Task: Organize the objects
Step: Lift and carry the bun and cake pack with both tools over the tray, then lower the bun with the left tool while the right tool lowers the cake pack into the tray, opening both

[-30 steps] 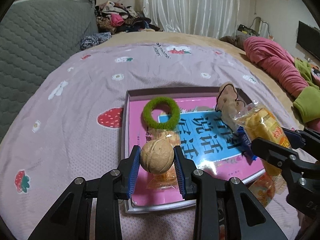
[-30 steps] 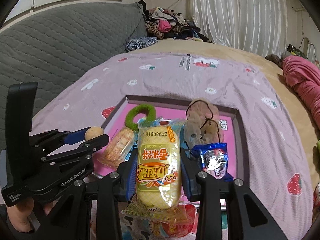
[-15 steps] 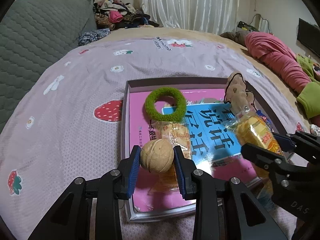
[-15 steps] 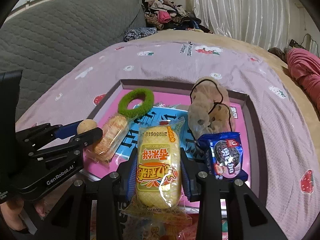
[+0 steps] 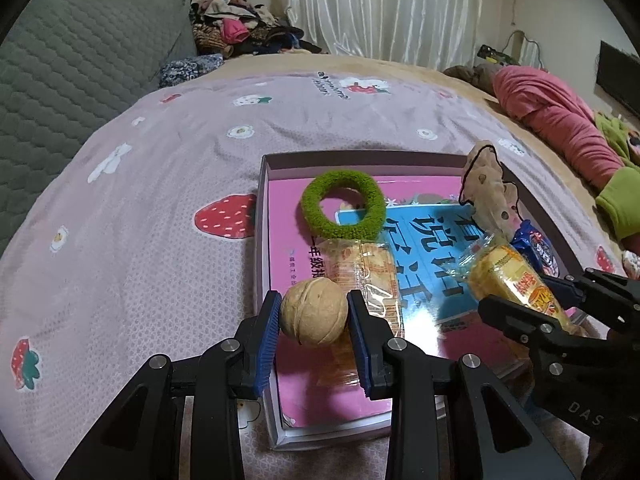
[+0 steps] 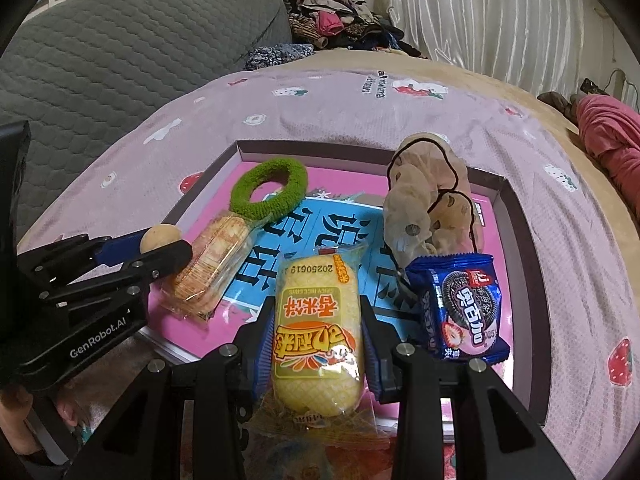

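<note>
Clamping walnut (image 5: 313, 317) in left gripper (image 5: 313, 322) and yellow cake pack (image 6: 318, 334) in right gripper (image 6: 318, 344), over tray (image 5: 262, 240); walnut probably rolls on release.

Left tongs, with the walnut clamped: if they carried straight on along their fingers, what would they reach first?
Most likely the clear-wrapped cracker packet, lying in the tray just past the walnut held in the left tongs. The green hair ring lies further along. Depth is uncertain in this fisheye view.
</note>
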Demonstrator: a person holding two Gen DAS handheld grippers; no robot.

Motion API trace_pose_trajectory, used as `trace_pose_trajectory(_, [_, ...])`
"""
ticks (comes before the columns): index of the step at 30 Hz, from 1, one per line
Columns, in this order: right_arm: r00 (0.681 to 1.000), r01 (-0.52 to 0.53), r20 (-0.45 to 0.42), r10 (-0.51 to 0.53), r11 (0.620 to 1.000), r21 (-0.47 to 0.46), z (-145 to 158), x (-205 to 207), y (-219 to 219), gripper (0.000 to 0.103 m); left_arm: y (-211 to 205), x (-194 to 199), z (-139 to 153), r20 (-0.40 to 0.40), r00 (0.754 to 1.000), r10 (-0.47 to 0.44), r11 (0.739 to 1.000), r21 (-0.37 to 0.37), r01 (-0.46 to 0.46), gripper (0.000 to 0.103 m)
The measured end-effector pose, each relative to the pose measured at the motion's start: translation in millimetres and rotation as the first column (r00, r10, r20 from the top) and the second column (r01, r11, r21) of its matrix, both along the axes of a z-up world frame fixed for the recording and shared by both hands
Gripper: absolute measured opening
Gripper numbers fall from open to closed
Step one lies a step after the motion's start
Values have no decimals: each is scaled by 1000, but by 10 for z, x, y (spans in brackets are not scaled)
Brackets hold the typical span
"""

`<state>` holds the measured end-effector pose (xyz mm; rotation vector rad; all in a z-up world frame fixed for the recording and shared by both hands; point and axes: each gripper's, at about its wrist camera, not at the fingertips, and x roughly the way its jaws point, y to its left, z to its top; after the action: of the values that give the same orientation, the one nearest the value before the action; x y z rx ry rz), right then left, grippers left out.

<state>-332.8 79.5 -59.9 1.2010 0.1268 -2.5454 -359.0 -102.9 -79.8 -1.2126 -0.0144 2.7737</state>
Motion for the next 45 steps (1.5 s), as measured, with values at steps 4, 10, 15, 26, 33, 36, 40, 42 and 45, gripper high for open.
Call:
trace_pose_trajectory(4, [1000, -12, 7, 12, 1000, 4, -23, -18, -37, 38, -20, -15, -5, 4, 1000, -1, 1000, 8, 1, 35])
trace_pose_trajectory(10, [1000, -19, 20, 19, 1000, 18, -66, -38, -93, 38, -67, -24, -10, 8, 1000, 2, 1000, 22, -2, 36])
trace_pose_trajectory(15, [999, -18, 28, 17, 1000, 26, -105, -40, -93, 39, -71, -19, -13, 4, 1000, 2, 1000, 13, -2, 36])
trace_pose_trajectory(26, [999, -12, 41, 11, 1000, 21, -121, -52, -75, 39, -73, -8, -23, 5, 1000, -6, 1000, 7, 6, 36])
trace_pose_trajectory(33, [999, -8, 48, 7, 1000, 20, -115, -49, -53, 39, -33, 29, 0, 4, 1000, -15, 1000, 6, 15, 36])
trace_pose_trajectory(36, [998, -7, 59, 5, 1000, 31, -143, -51, -48, 41, -5, 37, 9, 3, 1000, -19, 1000, 0, 19, 41])
trace_pose_trajectory(40, [998, -8, 61, 6, 999, 36, -161, -47, -52, 43, 8, 52, 13, 4, 1000, -24, 1000, 4, 24, 43])
trace_pose_trajectory(42, [998, -5, 60, 3, 999, 37, -161, -48, -46, 43, 13, 51, 12, 6, 1000, -25, 1000, 4, 25, 43])
trace_pose_trajectory(45, [998, 0, 61, -1, 1000, 31, -163, -51, -27, 44, 24, 52, 16, 4, 1000, -26, 1000, 1, 26, 44])
